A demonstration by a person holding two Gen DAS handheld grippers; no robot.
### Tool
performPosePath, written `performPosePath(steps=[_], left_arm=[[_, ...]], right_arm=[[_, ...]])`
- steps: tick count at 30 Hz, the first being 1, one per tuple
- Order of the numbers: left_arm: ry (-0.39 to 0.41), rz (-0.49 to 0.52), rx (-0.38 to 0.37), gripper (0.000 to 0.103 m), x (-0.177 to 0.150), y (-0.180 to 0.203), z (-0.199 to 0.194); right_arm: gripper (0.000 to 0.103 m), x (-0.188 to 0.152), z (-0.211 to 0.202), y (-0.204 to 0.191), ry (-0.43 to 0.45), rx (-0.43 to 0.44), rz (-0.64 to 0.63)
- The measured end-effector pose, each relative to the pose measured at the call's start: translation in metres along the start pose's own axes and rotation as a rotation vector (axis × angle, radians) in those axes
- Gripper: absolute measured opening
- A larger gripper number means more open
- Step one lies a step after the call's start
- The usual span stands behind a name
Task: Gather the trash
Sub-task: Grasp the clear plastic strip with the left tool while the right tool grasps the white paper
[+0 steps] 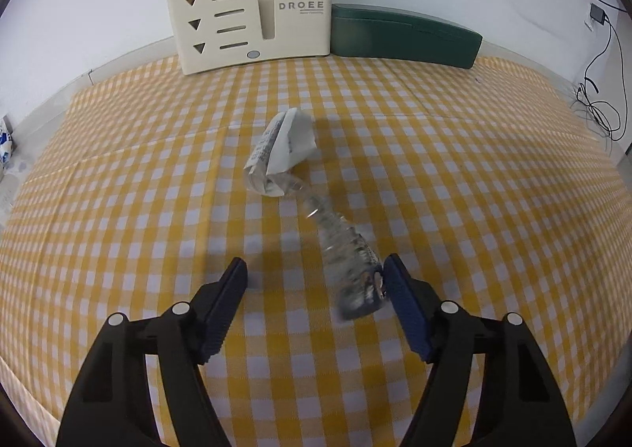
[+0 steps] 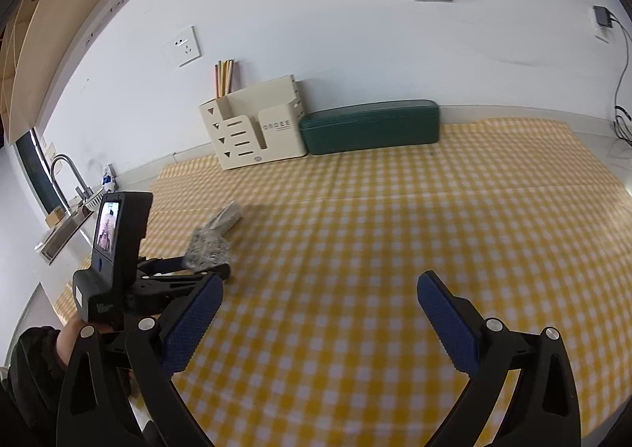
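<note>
Left gripper (image 1: pixel 314 269) is seen spread around a crushed clear plastic bottle (image 1: pixel 347 257); one pad touches it, the other stands apart, so no pinch is made yet. The bottle lies on the yellow-checked desk (image 1: pixel 118 210), its torn white label (image 1: pixel 282 153) bunched at the far end, probably why the bare near end is chosen. Right gripper (image 2: pixel 320 291) hangs spread and empty, judged kept free for other trash.

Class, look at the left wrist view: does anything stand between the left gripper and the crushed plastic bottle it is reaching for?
Nothing visible does. The crushed plastic bottle already lies between the fingers of the left gripper, against one finger, with bare checked tablecloth toward the other. The crumpled paper lies beyond the bottle's far end.
</note>
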State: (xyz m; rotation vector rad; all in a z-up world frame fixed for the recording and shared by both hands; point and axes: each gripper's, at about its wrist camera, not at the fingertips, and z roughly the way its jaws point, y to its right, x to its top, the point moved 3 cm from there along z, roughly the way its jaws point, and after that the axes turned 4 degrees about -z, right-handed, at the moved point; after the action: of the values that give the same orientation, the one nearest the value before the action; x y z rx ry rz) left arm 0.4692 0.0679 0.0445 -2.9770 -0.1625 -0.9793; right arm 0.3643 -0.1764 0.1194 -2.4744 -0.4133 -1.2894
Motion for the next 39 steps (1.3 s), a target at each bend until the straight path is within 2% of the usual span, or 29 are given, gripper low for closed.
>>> performPosePath(steps=[3,4,6,11,12,13,15,19,25,30,35,39], left_arm=[[0.007,-0.009,-0.011,0.068,0.002,-0.001,0.0],[0.014,-0.018,-0.018,0.06,0.003,-0.003,-0.001],[0.022,-0.041,-0.033,0.051,0.005,-0.008,-0.003],[0.023,-0.123,-0.1,0.048,0.005,-0.025,-0.008],[0.02,-0.134,-0.11,0.037,0.004,-0.029,-0.01],[0.015,-0.139,-0.134,0.015,0.003,-0.032,-0.011],[0.023,-0.154,-0.157,0.009,0.002,-0.038,-0.019],[0.027,-0.173,-0.161,0.008,-0.004,-0.056,-0.032],[0.044,-0.178,-0.161,0.006,-0.013,-0.086,-0.045],[0.103,-0.161,-0.13,0.006,-0.012,-0.103,-0.064],[0.166,-0.117,-0.075,0.006,-0.013,-0.116,-0.086],[0.205,-0.069,-0.027,0.006,-0.017,-0.122,-0.098]], right_arm=[[0.099,0.002,0.007,-0.006,-0.004,0.006,-0.007],[0.099,0.002,0.008,-0.007,-0.005,0.008,-0.007],[0.099,0.003,0.01,-0.007,-0.004,0.009,-0.002],[0.099,0.005,0.013,-0.004,-0.003,0.011,0.016],[0.099,0.005,0.014,-0.003,-0.003,0.011,0.017],[0.099,0.006,0.015,-0.003,-0.003,0.012,0.018],[0.099,0.006,0.017,-0.005,-0.005,0.019,0.018],[0.099,0.009,0.031,-0.017,-0.025,0.036,0.011],[0.099,0.024,0.071,-0.048,-0.078,0.122,0.035],[0.099,0.041,0.129,-0.082,-0.157,0.168,0.054],[0.099,0.055,0.184,-0.111,-0.219,0.127,0.027],[0.099,0.059,0.211,-0.129,-0.238,0.092,-0.006]])
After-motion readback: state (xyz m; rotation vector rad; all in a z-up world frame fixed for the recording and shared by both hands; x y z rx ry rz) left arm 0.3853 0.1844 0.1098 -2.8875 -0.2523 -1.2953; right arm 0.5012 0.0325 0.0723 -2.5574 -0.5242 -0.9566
